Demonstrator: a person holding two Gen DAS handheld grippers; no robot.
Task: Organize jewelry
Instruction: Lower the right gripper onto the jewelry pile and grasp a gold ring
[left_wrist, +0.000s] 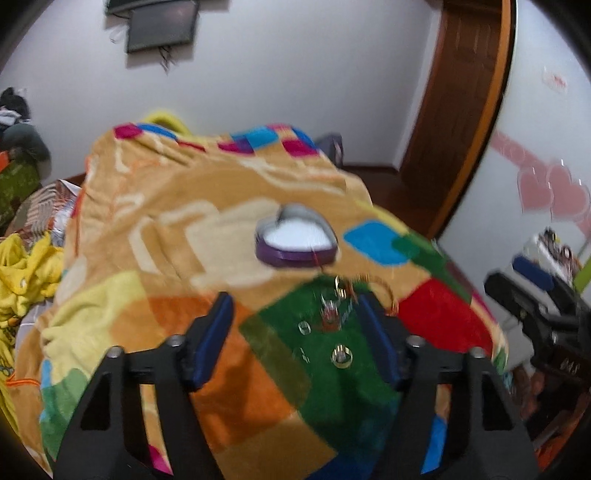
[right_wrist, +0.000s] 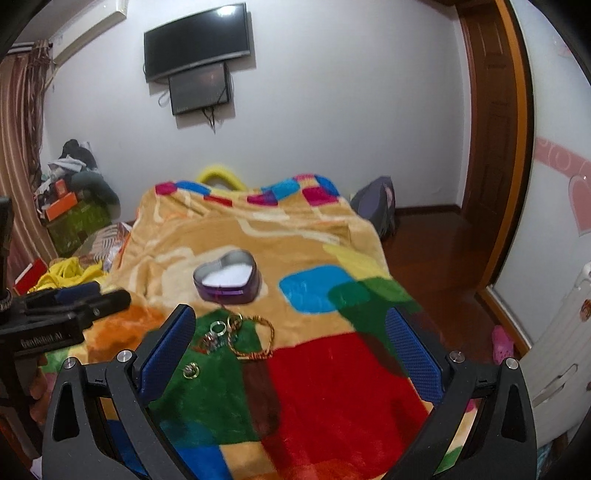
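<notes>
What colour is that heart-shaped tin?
The heart-shaped tin is purple outside, white inside; clearest in the right wrist view.

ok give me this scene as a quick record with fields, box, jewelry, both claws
surface: patchwork blanket over a bed
box: purple heart-shaped tin, lid off, white lining showing, nothing seen inside
jewelry: rings and a gold chain in a loose pile on the green patch, in front of the tin
stray ring: single ring lying nearer the cameras, apart from the pile
left claw: open, above the jewelry pile, gripping nothing
right claw: open wide, holding nothing
</notes>
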